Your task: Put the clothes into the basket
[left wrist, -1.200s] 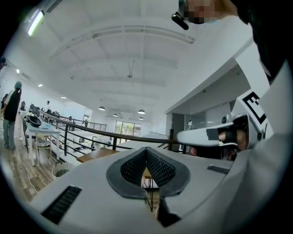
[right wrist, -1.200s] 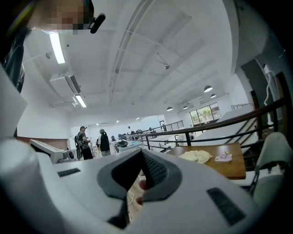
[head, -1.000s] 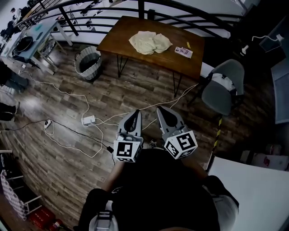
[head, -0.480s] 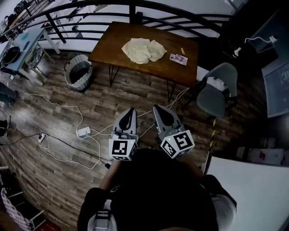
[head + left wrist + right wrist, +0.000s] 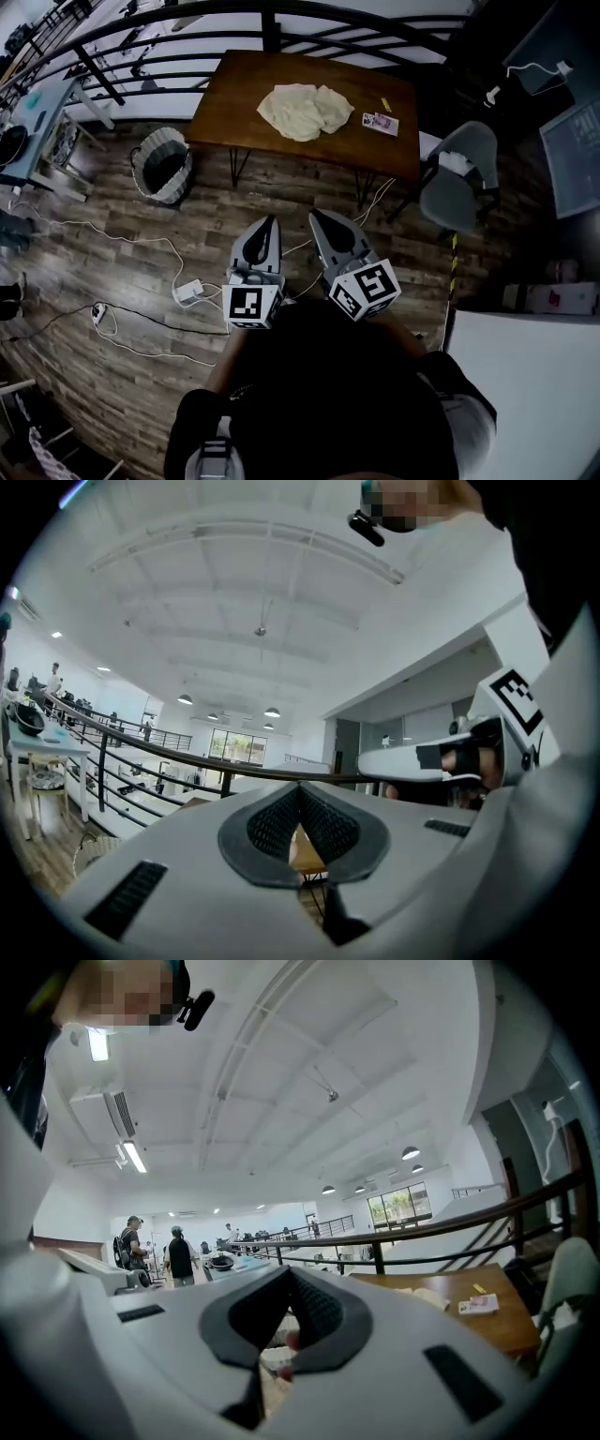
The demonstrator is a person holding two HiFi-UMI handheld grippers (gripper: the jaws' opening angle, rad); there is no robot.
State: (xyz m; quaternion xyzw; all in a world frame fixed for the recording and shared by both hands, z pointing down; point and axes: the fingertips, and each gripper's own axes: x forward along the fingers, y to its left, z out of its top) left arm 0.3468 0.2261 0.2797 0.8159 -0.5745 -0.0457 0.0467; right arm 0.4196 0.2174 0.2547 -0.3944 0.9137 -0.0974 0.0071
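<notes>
both tools are shut and empty: the left tool and the right tool are held side by side, level, in front of the person's dark torso. each tool's own view shows its pads closed tip to tip with no cloth between them.

compared with a second ago, the wooden floor has slid back under the head view. the tabletop, the grey chair to its right and the basket off its left end all sit a little lower and closer. i read that as the person walking the tools toward the tabletop, so the task is still at the approach and nothing has been picked up. the clothes lie in a pale yellow heap near the middle of the tabletop, well apart from the basket on the floor. a small printed packet lies just beside the heap.

the torso hides both hands and the lower floor. the two gripper views are mostly ceiling and tool body, and the right one catches only a sliver of the heap. i cannot tell how many garments are in the heap, nor whether the dark inside of the basket holds anything.
</notes>
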